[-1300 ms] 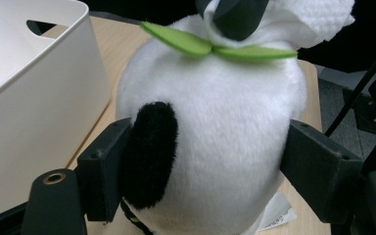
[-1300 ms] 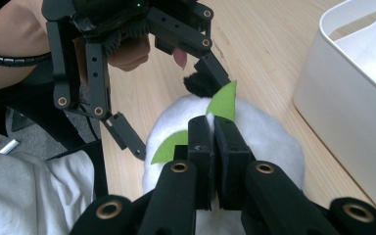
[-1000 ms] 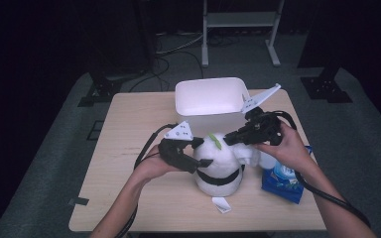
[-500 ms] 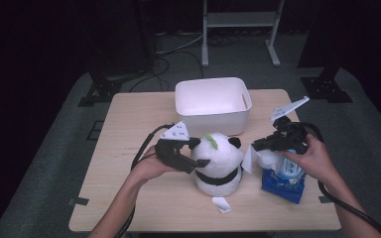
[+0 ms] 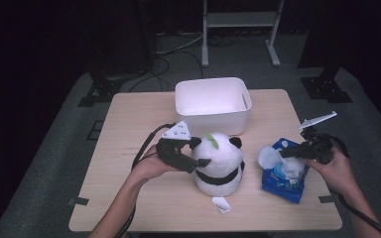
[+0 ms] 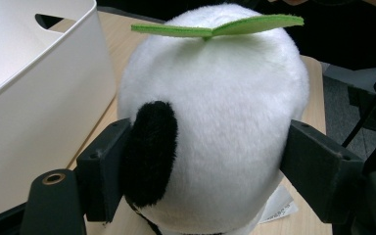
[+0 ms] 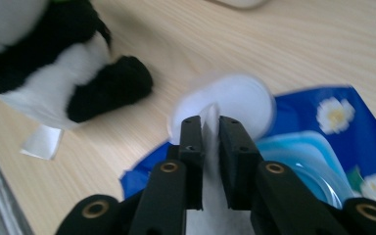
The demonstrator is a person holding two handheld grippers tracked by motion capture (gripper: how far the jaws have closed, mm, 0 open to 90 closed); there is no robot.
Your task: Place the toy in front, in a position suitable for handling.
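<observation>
Left gripper (image 5: 191,152) clamped on plush panda (image 5: 219,161) head at table (image 5: 129,124) centre, jaws on both sides, unmoved from second ago.

Right gripper (image 5: 284,154) gone from panda, now at 3 o'clock over blue wet-wipe pack (image 5: 284,173). Jaws just been opening slightly, narrow gap, white wipe (image 7: 210,128) between pads, grip not confirmed.

White bin (image 5: 212,104) at 12 o'clock.

Judgement: fetching wipe to clean panda.

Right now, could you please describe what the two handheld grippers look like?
Both are matte black. The left gripper carries a grey three-cornered plate with small dots; the right gripper carries one too. Each trails a black cable. Brass-coloured rings sit near the base of the flat, blocky jaws. Forearms are bare.
</observation>
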